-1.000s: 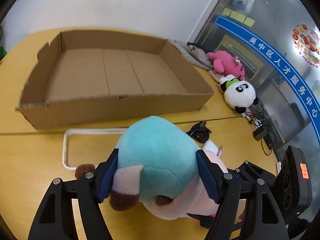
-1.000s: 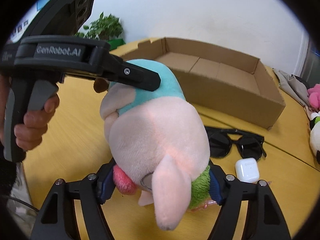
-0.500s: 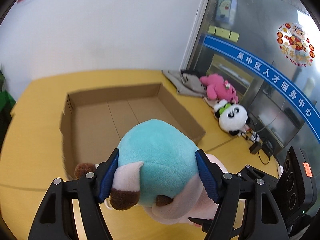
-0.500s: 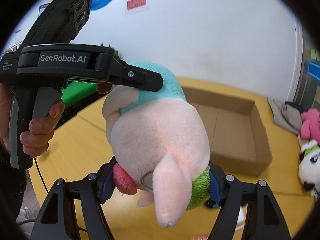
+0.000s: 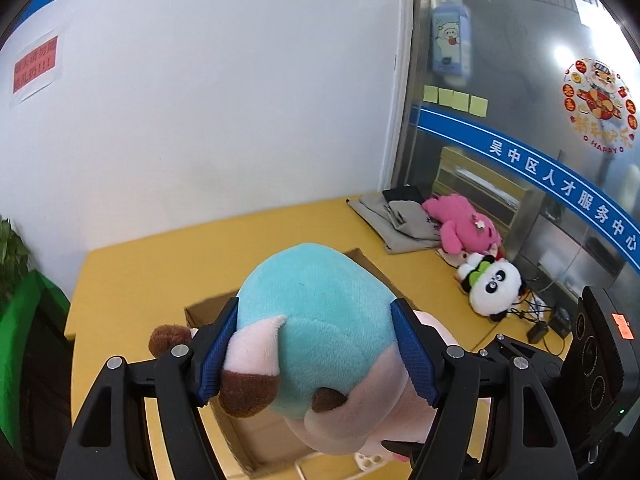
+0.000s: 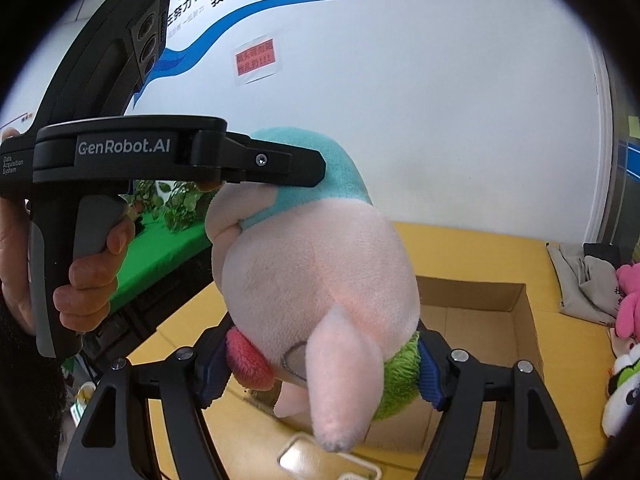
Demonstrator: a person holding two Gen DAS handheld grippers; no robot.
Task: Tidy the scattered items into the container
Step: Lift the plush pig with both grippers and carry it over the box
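Both grippers hold one plush toy high above the table. My left gripper is shut on its teal and pink head end, blue pads pressed into both sides. My right gripper is shut on the other end of the plush toy, one pad against a red patch, the other against a green patch. The left gripper's black body and the hand holding it show at the left of the right wrist view. The open cardboard box lies below the toy; the cardboard box is mostly hidden in the left wrist view.
At the table's far right lie a pink plush, a panda plush, grey cloth and black cables. A white cord loop lies near the box's front. A potted plant and green surface stand left.
Both grippers rose with the plush toy and moved toward the box, which now sits below and mostly behind the toy. The sunglasses and white earbud case dropped out of view.
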